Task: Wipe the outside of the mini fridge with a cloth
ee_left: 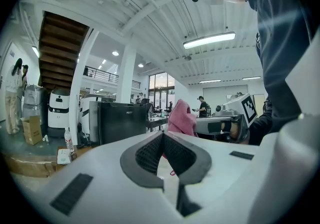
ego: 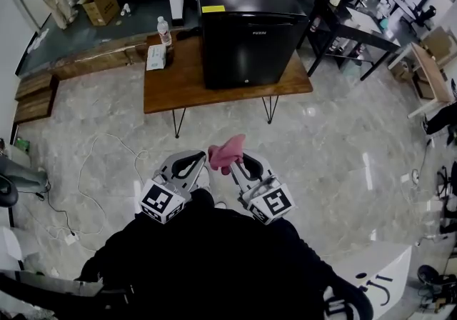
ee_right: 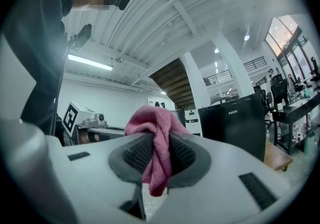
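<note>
A black mini fridge stands on a low wooden table, its door closed; it also shows in the left gripper view as the fridge and in the right gripper view as the fridge. My right gripper is shut on a pink cloth, which bunches above the jaws as the cloth. My left gripper is held beside it, jaws shut with nothing between them. Both grippers hover close to my body, well short of the table.
On the table's left end stand a plastic bottle and a white tissue pack. A cable trails on the marble floor at left. Black desks stand right of the fridge. People stand far off.
</note>
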Tool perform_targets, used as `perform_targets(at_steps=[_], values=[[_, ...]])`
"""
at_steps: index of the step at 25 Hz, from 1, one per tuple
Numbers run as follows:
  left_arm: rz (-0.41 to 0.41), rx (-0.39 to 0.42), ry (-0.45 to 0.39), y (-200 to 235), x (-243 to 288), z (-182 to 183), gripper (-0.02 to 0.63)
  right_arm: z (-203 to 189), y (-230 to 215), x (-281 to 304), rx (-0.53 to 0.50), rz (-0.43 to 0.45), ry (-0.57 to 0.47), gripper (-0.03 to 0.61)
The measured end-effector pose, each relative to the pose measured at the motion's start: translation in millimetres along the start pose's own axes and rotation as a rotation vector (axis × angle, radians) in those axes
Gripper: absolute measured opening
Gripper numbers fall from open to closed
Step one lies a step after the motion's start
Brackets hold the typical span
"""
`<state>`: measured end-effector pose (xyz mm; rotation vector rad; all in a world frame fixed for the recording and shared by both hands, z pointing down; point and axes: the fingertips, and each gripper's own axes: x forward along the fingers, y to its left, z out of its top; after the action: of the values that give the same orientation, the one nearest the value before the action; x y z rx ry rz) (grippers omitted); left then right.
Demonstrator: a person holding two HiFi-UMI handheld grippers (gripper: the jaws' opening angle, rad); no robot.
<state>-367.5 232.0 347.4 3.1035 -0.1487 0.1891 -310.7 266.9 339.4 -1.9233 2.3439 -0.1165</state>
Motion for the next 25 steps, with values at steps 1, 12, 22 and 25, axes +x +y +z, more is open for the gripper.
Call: perform_targets(at_steps=[1, 12, 22, 25], values=[[-0.001, 0.001, 0.005, 2.3, 2.7, -0.7, 0.006, 0.4, -2.9, 2.2, 0.004, 0.0, -0.008, 0.066], [-0.004, -0.018, -0.011, 67.8, 83.3, 3.1, 0.006, 3.5, -81.3, 50.3, -0.057, -0.068, 0.053, 0.072], [0.042, -0.002, -0.062, 177.2, 162.3, 31.6, 0.006, 28.2, -181.8, 154.7, -0.241, -0.106, 0.123, 0.074], [0.064, -0.002, -0.073, 211.7, 178.1, 36.2, 0.006, 32.1, -203.1, 193.0, -0.302, -0.106, 0.151, 0.074]])
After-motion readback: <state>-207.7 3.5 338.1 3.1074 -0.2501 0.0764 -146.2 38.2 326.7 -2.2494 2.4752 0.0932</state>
